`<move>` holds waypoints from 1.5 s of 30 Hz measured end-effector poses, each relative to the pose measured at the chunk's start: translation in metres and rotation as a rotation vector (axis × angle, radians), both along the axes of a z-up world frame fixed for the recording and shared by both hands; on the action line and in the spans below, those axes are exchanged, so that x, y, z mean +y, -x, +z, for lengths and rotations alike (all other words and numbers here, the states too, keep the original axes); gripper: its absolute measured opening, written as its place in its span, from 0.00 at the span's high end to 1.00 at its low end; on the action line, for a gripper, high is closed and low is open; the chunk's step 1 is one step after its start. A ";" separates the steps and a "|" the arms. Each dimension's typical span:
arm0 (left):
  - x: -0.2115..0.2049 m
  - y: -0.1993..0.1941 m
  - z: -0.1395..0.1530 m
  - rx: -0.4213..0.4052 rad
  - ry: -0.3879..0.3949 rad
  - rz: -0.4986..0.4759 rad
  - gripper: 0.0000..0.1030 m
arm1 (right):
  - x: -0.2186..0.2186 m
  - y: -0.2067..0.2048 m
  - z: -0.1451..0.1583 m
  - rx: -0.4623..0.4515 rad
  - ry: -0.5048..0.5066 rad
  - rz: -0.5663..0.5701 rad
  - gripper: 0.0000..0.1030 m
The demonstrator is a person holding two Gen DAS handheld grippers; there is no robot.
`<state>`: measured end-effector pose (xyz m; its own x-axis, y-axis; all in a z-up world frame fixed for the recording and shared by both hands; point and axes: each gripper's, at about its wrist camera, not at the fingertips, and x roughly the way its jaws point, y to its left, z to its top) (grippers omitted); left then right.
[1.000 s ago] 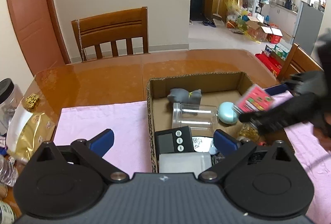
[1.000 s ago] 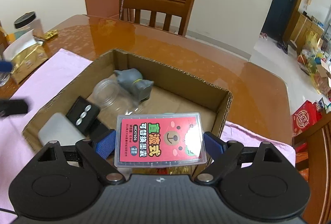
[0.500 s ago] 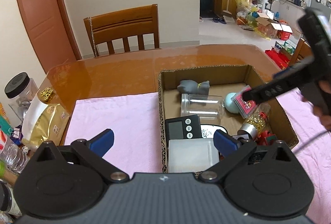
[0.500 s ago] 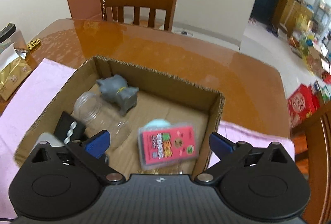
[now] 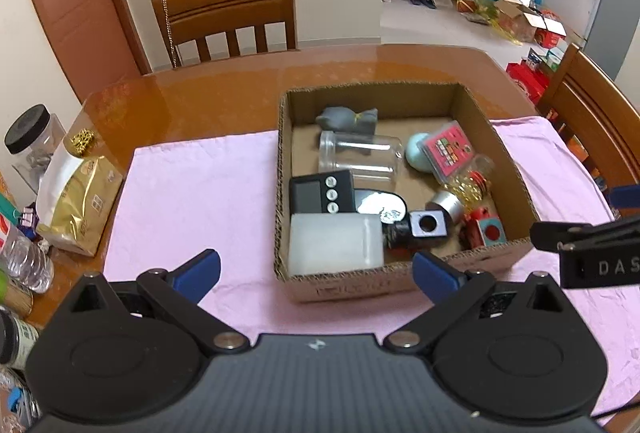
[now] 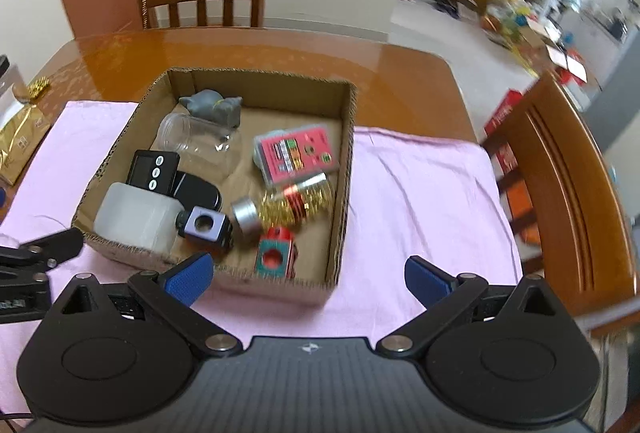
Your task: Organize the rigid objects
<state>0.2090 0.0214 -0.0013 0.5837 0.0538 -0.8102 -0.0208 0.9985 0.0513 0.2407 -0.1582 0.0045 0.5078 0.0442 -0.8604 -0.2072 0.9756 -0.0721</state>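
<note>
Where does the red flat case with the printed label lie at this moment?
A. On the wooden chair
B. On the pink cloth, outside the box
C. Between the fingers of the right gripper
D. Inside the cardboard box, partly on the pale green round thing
D: the red flat case lies inside the cardboard box, its edge over the pale green round thing, and the right gripper is open with nothing between its fingers.

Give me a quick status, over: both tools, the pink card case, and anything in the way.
Left tool open, empty. Right tool open, empty, outside the cardboard box. Pink card case lying in the box, leaning on the teal egg. Nothing in the way.
</note>
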 end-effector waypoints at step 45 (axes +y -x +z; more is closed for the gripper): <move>-0.003 0.010 0.021 -0.035 0.005 0.014 0.01 | 0.002 0.031 0.018 -0.047 -0.049 -0.058 0.00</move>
